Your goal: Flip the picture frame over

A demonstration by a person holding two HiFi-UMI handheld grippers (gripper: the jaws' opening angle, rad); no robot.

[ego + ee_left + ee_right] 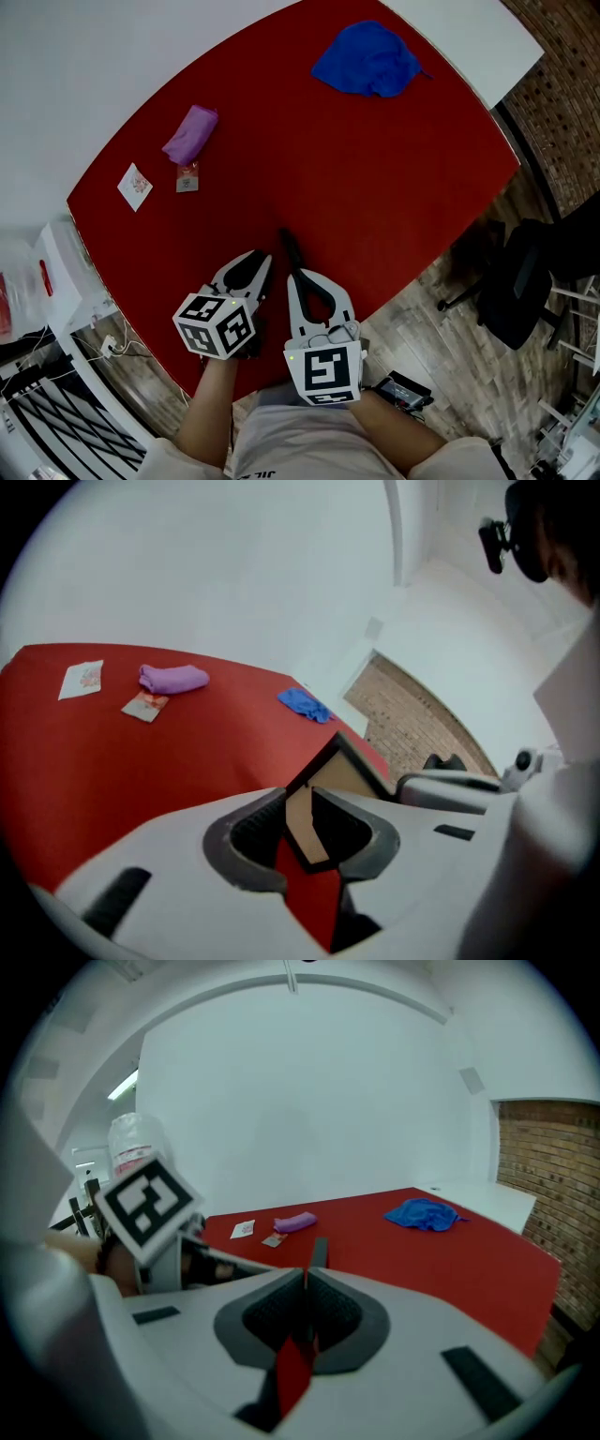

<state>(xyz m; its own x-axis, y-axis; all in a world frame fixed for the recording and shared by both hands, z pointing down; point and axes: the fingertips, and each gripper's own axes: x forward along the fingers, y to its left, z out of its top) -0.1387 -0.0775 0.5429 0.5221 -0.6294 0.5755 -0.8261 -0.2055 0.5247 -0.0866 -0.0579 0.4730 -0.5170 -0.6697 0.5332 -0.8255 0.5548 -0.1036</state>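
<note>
**Picture frame stood on edge, midway through the flip**

The picture frame (291,251) is up off its face near the front edge of the red tabletop (394,197), between the two grippers. In the head view it shows only as a thin dark strip, seen edge-on. Whether its lower edge touches the tabletop cannot be told.

The right gripper (300,277) has its jaws closed together on the frame's thin edge. In the right gripper view, the dark edge (319,1251) rises just above the clamped pads.

The left gripper (255,261) has its jaws apart. In the left gripper view, a corner of the frame (342,775), with a black border and a tan board surface, stands tilted in the gap. Dark space shows on both sides of it, so the pads do not appear to press.

Judged progress: the lift off the tabletop is done and the frame is roughly halfway round, carried by the right gripper alone. What remains is to tip it past upright, lay it down on its other face and let go.

The blue cloth (367,58), the purple pouch (190,134) and the two small cards (135,186) lie well apart from the work.
</note>
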